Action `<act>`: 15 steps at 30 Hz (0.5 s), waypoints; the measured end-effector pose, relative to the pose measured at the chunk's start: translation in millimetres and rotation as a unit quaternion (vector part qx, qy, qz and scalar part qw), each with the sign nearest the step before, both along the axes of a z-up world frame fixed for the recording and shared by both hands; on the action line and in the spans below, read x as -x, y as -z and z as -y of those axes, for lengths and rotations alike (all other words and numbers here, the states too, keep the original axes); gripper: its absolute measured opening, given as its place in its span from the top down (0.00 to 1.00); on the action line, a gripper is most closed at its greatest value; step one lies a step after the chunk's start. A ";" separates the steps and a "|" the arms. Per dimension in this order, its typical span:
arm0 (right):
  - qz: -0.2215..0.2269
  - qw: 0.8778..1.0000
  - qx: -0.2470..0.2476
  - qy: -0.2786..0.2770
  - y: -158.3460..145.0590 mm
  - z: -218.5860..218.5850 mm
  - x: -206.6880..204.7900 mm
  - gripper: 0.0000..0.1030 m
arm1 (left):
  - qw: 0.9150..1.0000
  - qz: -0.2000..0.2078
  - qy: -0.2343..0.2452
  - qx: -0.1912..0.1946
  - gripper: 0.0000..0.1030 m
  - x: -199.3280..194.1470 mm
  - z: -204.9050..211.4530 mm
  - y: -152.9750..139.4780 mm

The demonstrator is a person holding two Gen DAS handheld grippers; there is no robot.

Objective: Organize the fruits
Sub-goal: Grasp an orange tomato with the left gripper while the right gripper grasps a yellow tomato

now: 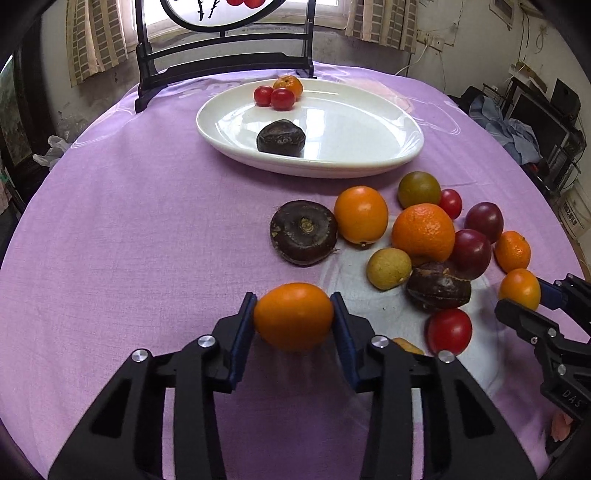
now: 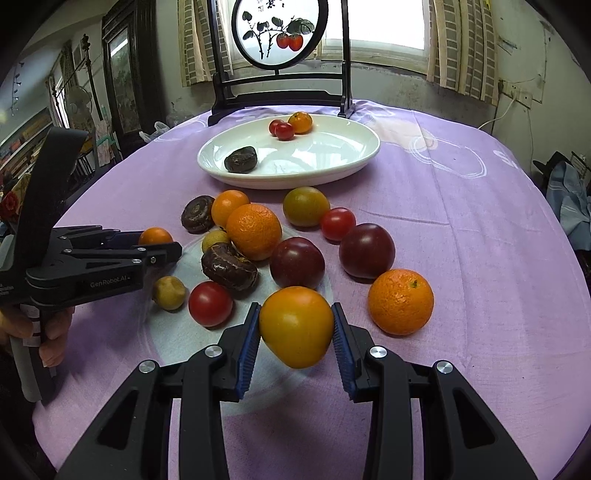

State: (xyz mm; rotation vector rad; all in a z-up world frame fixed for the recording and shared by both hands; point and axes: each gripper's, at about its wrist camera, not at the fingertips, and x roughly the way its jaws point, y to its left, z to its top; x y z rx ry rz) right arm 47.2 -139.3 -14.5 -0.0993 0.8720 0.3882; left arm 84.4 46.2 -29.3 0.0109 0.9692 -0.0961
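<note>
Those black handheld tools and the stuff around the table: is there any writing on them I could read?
"GenRobot.AI" on the side of the left gripper.
"DAS" on the body of the right gripper, possibly cut off.
Painted characters atop the round screen: too small to read.
Pale lettering on the purple tablecloth: too faint to read.

**Black tongs, blue pads**

Both tongs are matte black plastic with cut-out linkage arms, silver round screws at the pivots and ribbed blue pads inside the fingers. The left tongs (image 2: 162,247) carry white "GenRobot.AI" lettering on the side and a grey grip below. The right tongs (image 1: 532,295) show "DAS" embossed.
</note>
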 end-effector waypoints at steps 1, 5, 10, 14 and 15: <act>0.000 1.000 0.000 0.000 0.2 0.0 -0.1 0.63 | 1.000 0.002 0.001 -0.004 0.62 0.1 0.9 0.0; 0.005 1.000 -0.002 0.000 -0.8 -0.3 1.0 0.63 | 1.000 0.003 -0.009 0.006 0.62 -0.4 -3.0 -2.4; 0.012 1.000 -0.008 -0.002 -2.3 -0.2 2.4 0.63 | 1.000 0.017 -0.017 0.012 0.62 1.1 -5.4 -8.0; 0.034 0.999 -0.007 0.017 -9.9 1.4 1.9 0.63 | 1.000 0.004 -0.024 0.007 0.62 -0.9 -3.0 -12.9; 0.039 0.999 -0.013 0.015 -14.1 1.5 2.5 0.63 | 1.000 0.005 -0.020 0.009 0.62 -0.7 -2.4 -17.1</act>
